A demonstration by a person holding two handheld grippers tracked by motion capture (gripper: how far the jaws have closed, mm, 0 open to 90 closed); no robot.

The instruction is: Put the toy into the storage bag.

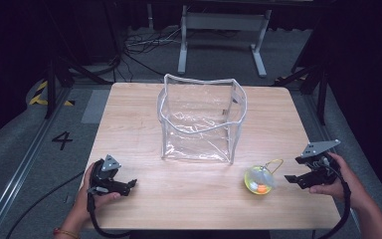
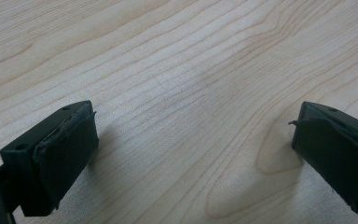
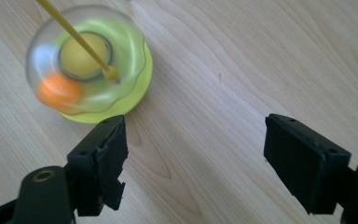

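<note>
A clear plastic bag (image 1: 201, 119) with white piping stands upright and open-topped in the middle of the wooden table (image 1: 144, 199). A small round clear and yellow-green toy (image 1: 259, 180) with a yellow loop lies near the front right; it shows up close as the toy (image 3: 89, 65) with an orange bit inside. My right gripper (image 1: 289, 178) is open just right of the toy, apart from it; the right gripper (image 3: 196, 149) holds nothing between its jaws. My left gripper (image 1: 132, 185) rests at the front left, and the left gripper (image 2: 193, 140) is open over bare wood.
Beyond the table's far edge stand a grey metal frame (image 1: 223, 30) and cables (image 1: 139, 47) on the floor. A floor mark "4" (image 1: 62, 140) lies at the left beside a rail.
</note>
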